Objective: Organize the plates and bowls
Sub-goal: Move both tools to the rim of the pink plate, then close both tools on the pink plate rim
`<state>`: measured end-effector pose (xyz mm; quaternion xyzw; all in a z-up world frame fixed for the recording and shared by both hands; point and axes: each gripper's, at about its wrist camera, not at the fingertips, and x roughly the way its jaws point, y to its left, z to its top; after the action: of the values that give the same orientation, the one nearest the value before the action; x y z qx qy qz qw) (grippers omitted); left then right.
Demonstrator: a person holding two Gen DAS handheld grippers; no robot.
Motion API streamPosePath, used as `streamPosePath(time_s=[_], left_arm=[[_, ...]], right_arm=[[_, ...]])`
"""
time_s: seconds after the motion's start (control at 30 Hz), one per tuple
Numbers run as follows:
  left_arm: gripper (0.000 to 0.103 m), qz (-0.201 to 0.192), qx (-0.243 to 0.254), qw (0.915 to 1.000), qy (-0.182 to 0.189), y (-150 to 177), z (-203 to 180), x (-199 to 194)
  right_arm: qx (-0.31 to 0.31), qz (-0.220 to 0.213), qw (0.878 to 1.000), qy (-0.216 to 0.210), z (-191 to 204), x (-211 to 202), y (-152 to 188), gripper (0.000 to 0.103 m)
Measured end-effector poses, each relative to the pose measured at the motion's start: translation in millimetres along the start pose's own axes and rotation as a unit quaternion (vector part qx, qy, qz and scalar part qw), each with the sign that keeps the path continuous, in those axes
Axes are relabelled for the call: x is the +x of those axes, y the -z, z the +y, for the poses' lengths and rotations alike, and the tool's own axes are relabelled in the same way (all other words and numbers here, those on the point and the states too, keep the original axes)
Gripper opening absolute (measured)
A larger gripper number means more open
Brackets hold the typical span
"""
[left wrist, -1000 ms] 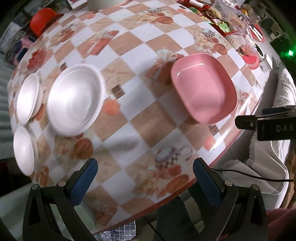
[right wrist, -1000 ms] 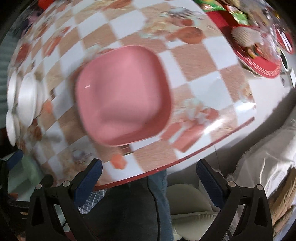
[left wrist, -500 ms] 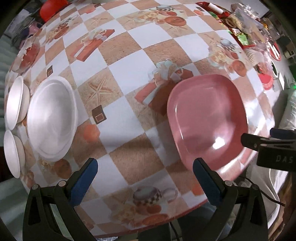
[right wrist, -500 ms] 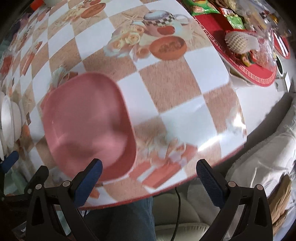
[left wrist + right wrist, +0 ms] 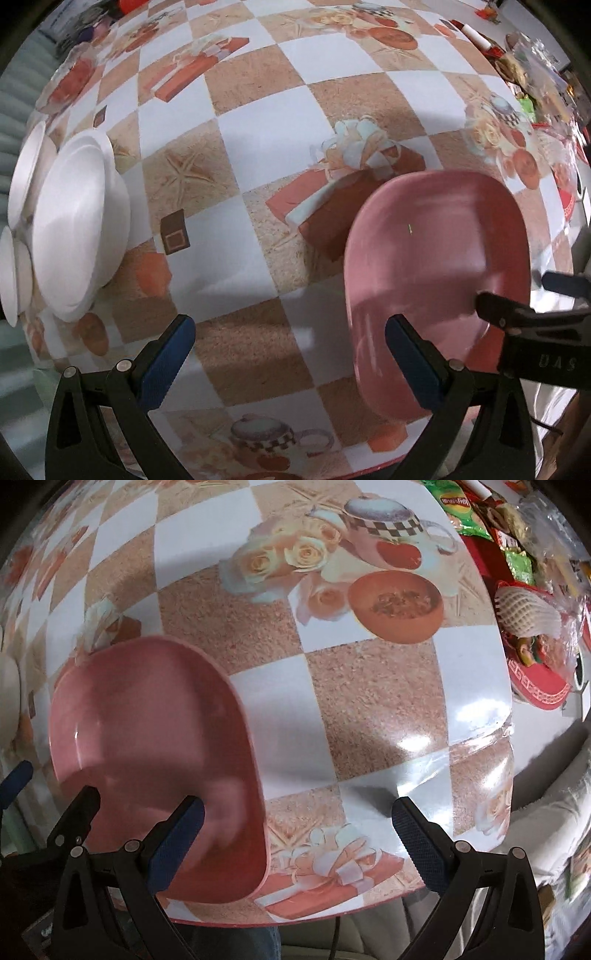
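A pink squarish plate (image 5: 436, 280) lies flat on the checkered table near its front edge; it also shows in the right wrist view (image 5: 147, 746). A large white plate (image 5: 77, 229) sits at the left, with two smaller white bowls (image 5: 22, 177) beside it at the table's left edge. My left gripper (image 5: 291, 362) is open and empty, its right finger over the pink plate's near-left rim. My right gripper (image 5: 295, 842) is open and empty, its left finger over the plate's near part; it also shows in the left wrist view (image 5: 532, 295).
A red tray (image 5: 535, 679) with snack packets and wrapped fruit sits at the table's far right. The table's front edge (image 5: 332, 908) runs just under my right gripper. A pale cushioned seat (image 5: 554, 812) lies beyond the right edge.
Both grippers have moved forward and lower over the table. The pink plate now sits closer and larger, at each gripper's inner finger. The plates have not moved.
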<state>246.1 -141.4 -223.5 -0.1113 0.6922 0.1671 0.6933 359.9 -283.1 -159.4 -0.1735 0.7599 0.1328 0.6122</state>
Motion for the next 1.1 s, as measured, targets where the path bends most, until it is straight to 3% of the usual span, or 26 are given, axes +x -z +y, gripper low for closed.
streamPosePath(time_s=[0.27,0.37,0.53,0.67,0.77,0.87,0.97,1.0,1.03,1.1], left_arm=[[0.103,0.002,-0.01,0.9999,0.011,-2,5,14],[0.103,0.015,-0.034,0.9985,0.041,0,16,16],[0.103,0.006,-0.05,0.9979,0.04,7,25,16],[0.103,0.031,-0.048,0.9976,0.04,-1,27,18],[0.096,0.033,-0.034,0.998,0.04,-11,19,13],[0.08,0.028,-0.015,0.9986,0.043,-15,10,3],[0.06,0.024,0.009,0.9985,0.048,-17,0,-3],[0.052,0.024,0.015,0.9984,0.049,-17,-2,-5],[0.041,0.023,0.025,0.9981,0.051,-18,-5,-7],[0.025,0.025,0.041,0.9968,0.064,-18,-9,-9]], right_arm=[[-0.013,-0.005,1.0,-0.01,-6,2,0,0.103],[-0.011,-0.009,1.0,-0.01,-13,5,0,0.103],[-0.012,-0.006,1.0,-0.011,-20,6,-2,0.103],[-0.01,-0.007,1.0,-0.007,-22,4,-2,0.102],[-0.016,-0.012,1.0,-0.008,-14,-2,1,0.09],[-0.032,-0.023,0.999,-0.011,-5,-9,6,0.073],[-0.039,-0.032,0.999,-0.019,1,-14,11,0.049],[-0.039,-0.035,0.998,-0.026,2,-16,13,0.032],[-0.039,-0.036,0.998,-0.033,3,-17,14,0.023],[-0.031,-0.031,0.998,-0.041,2,-17,17,0.021]])
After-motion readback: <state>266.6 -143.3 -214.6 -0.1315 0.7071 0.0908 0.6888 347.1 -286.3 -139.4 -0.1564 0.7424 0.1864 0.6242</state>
